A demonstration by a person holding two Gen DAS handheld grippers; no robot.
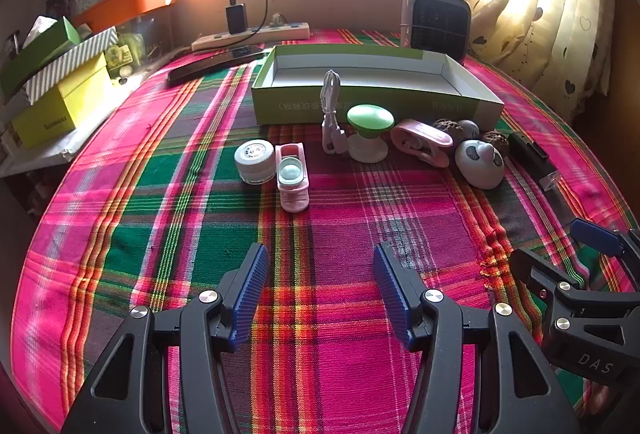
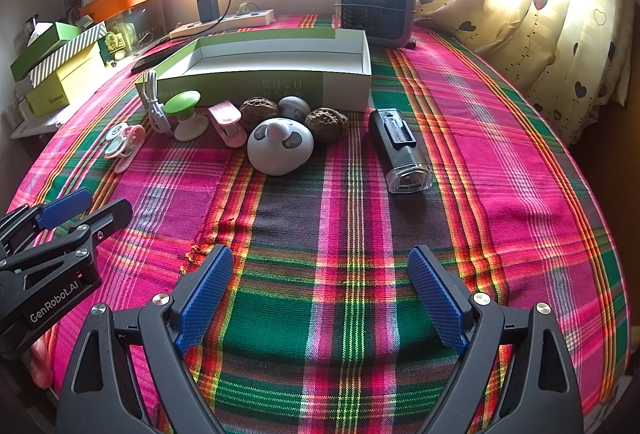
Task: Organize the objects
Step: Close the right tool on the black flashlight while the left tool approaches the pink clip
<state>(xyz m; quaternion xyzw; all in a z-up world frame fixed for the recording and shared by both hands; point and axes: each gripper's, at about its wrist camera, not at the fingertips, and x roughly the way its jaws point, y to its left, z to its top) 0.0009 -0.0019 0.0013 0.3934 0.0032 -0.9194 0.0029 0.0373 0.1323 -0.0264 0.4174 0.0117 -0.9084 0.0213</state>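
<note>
An open, empty green and white box (image 1: 376, 78) (image 2: 280, 54) stands at the back of the plaid table. In front of it lie a white jar (image 1: 255, 160), a pink holder (image 1: 293, 178), a white cable (image 1: 331, 114), a green-topped stand (image 1: 369, 132) (image 2: 185, 114), a pink clip (image 1: 420, 142) (image 2: 228, 122), a panda-faced gadget (image 1: 480, 164) (image 2: 280, 146), two walnuts (image 2: 326, 124) and a black device (image 2: 400, 150). My left gripper (image 1: 320, 294) is open and empty above the cloth near the table's front. My right gripper (image 2: 320, 298) is open and empty beside it.
A grey heater (image 2: 376, 4) stands behind the box. A power strip (image 1: 252, 36) with a charger lies along the back wall. Stacked boxes (image 1: 60, 82) sit on a side shelf at left. Curtains (image 2: 540, 14) hang at right.
</note>
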